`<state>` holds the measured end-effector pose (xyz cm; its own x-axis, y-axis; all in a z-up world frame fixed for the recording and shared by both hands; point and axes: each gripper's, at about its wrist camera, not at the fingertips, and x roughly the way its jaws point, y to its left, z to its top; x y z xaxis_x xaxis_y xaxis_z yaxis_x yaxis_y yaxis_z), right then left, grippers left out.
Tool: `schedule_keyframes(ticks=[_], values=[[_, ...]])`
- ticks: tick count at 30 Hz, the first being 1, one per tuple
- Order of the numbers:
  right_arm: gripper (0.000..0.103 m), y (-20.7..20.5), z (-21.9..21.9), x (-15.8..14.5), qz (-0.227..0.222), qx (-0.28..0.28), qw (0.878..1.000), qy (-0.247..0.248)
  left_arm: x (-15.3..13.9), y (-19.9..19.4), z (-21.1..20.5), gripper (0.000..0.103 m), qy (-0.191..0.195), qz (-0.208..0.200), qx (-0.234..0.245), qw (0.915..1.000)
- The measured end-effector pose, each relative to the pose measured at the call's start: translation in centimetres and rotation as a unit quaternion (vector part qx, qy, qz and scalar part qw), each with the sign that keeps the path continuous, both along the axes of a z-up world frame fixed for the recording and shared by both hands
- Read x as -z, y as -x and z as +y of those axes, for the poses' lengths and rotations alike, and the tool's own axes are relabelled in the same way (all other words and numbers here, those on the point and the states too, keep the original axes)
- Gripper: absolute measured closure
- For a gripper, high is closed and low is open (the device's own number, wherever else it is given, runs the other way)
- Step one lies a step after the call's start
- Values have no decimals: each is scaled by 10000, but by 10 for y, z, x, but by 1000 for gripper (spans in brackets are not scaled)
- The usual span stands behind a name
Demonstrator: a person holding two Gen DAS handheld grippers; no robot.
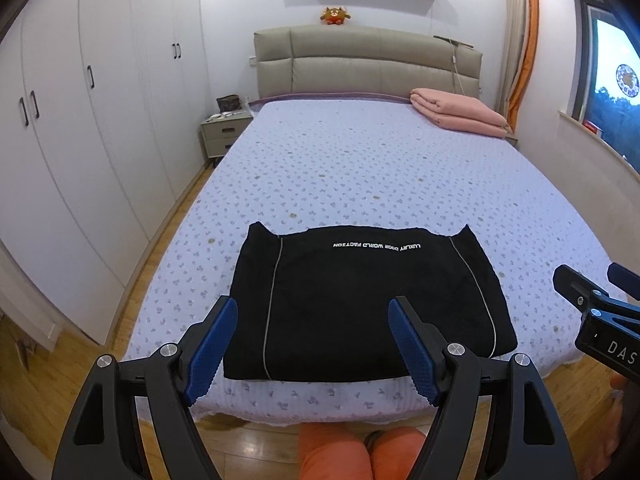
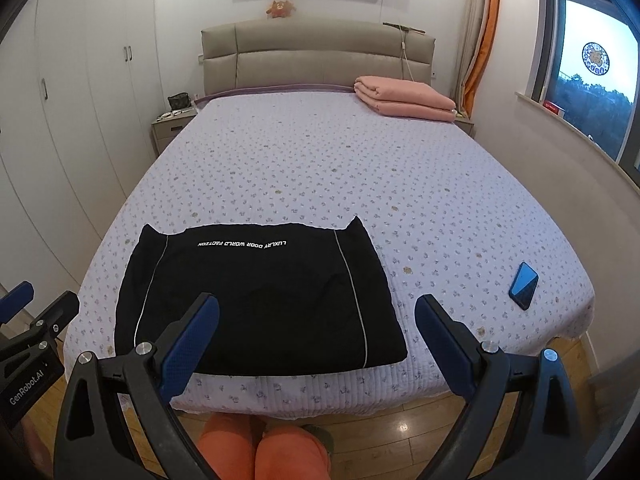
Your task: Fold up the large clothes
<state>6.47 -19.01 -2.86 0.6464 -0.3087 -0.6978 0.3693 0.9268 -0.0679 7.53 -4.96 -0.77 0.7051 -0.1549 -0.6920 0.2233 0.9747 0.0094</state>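
At the foot of the bed point(image 1: 360, 160) lies the black garment point(image 1: 360, 304), folded into a flat rectangle close to the near edge. White lettering runs across its far portion, reading upside down from here, and two thin pale piping lines cross it lengthwise. The fold edges look even, though the dark fabric hides finer creases.

The left gripper point(image 1: 312, 344) hovers above the garment's near edge, jaws spread, grasping nothing. The right gripper point(image 2: 316, 344) hangs likewise released and empty.

The coverlet is pale lilac with a small floral print. A blue phone point(image 2: 524, 286) rests near its right edge; a folded pink blanket point(image 2: 404, 98) sits by the padded headboard point(image 1: 368, 64). White wardrobes point(image 1: 80, 120) line the left wall; a window point(image 2: 592, 72) is on the right.
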Motion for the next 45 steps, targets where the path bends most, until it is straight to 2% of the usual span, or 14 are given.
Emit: schedule_keyframes(ticks=[27, 45], values=[[4, 28, 22, -27, -326, -233, 9991, 138, -34, 32, 17, 24, 166, -387, 1, 9991], [4, 36, 30, -37, -414, -341, 9985, 145, -47, 48, 21, 24, 193, -565, -57, 9982]])
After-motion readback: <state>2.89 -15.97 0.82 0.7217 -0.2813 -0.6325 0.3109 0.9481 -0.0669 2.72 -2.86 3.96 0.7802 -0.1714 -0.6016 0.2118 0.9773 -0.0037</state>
